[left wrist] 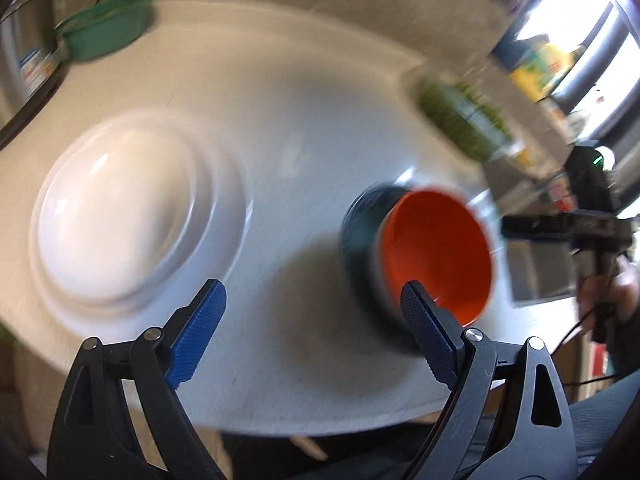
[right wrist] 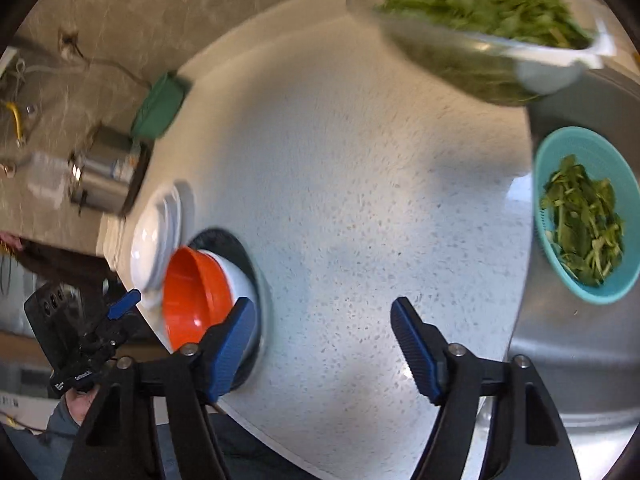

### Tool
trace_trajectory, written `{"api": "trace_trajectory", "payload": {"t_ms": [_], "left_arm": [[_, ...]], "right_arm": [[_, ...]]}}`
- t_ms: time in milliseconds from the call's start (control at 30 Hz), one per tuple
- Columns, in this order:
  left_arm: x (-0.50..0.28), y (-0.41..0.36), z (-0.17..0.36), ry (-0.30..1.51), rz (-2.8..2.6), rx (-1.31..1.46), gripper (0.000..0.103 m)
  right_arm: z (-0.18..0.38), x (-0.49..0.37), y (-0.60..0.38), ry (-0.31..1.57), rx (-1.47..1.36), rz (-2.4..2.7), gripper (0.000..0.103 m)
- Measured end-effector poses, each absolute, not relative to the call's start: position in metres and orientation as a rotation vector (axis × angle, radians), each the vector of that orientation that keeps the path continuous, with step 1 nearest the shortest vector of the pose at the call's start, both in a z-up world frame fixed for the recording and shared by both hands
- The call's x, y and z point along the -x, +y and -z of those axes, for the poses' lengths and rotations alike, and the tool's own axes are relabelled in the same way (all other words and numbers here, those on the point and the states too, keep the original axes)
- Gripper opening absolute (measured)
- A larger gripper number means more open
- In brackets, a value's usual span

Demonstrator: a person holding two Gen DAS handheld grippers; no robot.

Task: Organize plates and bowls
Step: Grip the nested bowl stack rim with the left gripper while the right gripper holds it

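An orange bowl [left wrist: 436, 252] sits nested in a white bowl on a dark plate [left wrist: 356, 224] on the white speckled counter [left wrist: 304, 128]. To its left lies a stack of white plates [left wrist: 120, 216]. My left gripper [left wrist: 312, 312] is open and empty, just in front of the orange bowl. In the right wrist view the orange bowl [right wrist: 196, 292], the white bowl under it [right wrist: 240, 280], the dark plate [right wrist: 224, 240] and the white plates [right wrist: 156, 236] lie at the left. My right gripper [right wrist: 324, 328] is open and empty over bare counter. The views are blurred.
A green tub [right wrist: 160, 104] and a steel pot [right wrist: 104, 168] stand at the far end of the counter. A clear bowl of greens [right wrist: 480, 24] sits at the counter's right. A teal colander of greens [right wrist: 584, 216] rests in the steel sink [right wrist: 568, 380].
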State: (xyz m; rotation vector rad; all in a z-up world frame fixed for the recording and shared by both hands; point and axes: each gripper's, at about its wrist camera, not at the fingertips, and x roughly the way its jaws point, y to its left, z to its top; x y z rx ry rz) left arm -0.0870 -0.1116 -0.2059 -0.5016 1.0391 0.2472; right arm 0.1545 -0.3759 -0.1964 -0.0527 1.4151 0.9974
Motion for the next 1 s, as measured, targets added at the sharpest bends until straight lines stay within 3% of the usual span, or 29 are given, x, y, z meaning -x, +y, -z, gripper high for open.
{"api": "trace_trajectory", "payload": {"t_ms": [167,1000], "left_arm": [[0.092,-0.121,0.229,1.108,-0.338,0.56,0.088],[0.04,-0.12,0.253,1.118,-0.348,0.519,0.088]], "right_arm": [[0.206,-0.151,-0.358,1.445,0.119,-1.107,0.06],[0.213,-0.146,-0.338,1.46,0.158,-1.193,0.06]]}}
